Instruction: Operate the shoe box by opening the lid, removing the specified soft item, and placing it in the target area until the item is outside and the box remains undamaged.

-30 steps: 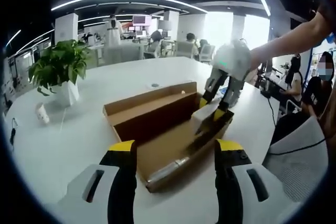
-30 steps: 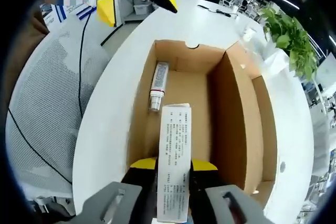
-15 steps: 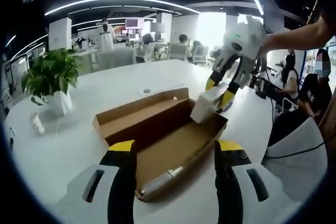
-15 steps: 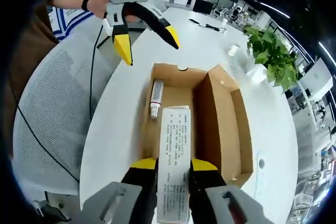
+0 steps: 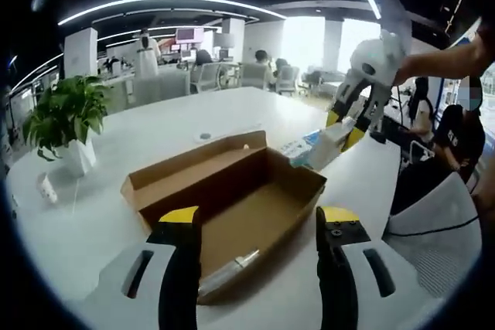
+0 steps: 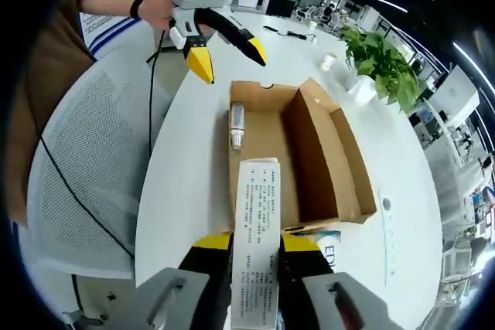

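The brown cardboard shoe box (image 5: 255, 206) lies open on the white table (image 5: 178, 125), its lid (image 5: 193, 161) folded back on the far side. A silver tube (image 5: 228, 270) rests on the box floor near my left gripper (image 5: 259, 220), which is open just before the box's near end. My right gripper (image 5: 357, 110) hovers above the box's far right corner, shut on a white printed packet (image 5: 315, 148). In the right gripper view the packet (image 6: 257, 233) stands between my right gripper's (image 6: 257, 243) jaws, high above the box (image 6: 267, 152), the tube (image 6: 237, 125) and the open left gripper (image 6: 228, 56).
A potted plant (image 5: 66, 117) and a small paper cup (image 5: 46, 188) stand on the table's left side. A grey mesh chair (image 6: 77, 175) sits by the table edge beside the box. People sit at desks in the background.
My right gripper has lifted the packet up out of the box and drawn back past the box's corner. The box and tube stayed put; the left gripper stayed open.
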A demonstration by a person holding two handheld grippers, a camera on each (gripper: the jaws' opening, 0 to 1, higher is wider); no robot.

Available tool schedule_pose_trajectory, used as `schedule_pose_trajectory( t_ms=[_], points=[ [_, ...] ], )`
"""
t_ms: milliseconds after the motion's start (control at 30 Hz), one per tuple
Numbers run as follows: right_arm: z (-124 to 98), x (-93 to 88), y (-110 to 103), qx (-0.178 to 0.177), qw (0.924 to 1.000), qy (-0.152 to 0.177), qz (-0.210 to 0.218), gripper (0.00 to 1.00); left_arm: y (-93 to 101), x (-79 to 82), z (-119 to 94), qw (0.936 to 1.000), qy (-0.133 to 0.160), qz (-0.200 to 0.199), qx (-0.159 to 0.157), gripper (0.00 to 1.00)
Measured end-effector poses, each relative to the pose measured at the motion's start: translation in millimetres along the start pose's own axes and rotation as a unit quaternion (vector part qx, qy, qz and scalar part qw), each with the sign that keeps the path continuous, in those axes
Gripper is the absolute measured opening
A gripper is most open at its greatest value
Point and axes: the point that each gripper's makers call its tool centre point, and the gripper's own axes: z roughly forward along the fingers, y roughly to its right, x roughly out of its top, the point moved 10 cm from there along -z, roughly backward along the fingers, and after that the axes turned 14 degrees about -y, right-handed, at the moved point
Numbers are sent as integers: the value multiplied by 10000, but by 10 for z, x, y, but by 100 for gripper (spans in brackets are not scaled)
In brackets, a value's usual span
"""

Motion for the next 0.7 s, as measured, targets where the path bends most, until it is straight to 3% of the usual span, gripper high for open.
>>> schedule_pose_trajectory(
  t_ms=[267,700],
  points=[
    [-16,-331,12,-16,9995,-151,263,17,16,55,14,10000,8,61,-38,60],
    [-120,-771,389,-179,9974,-373,583,17,-23,30,0,10000,-37,14,3,60]
  ],
)
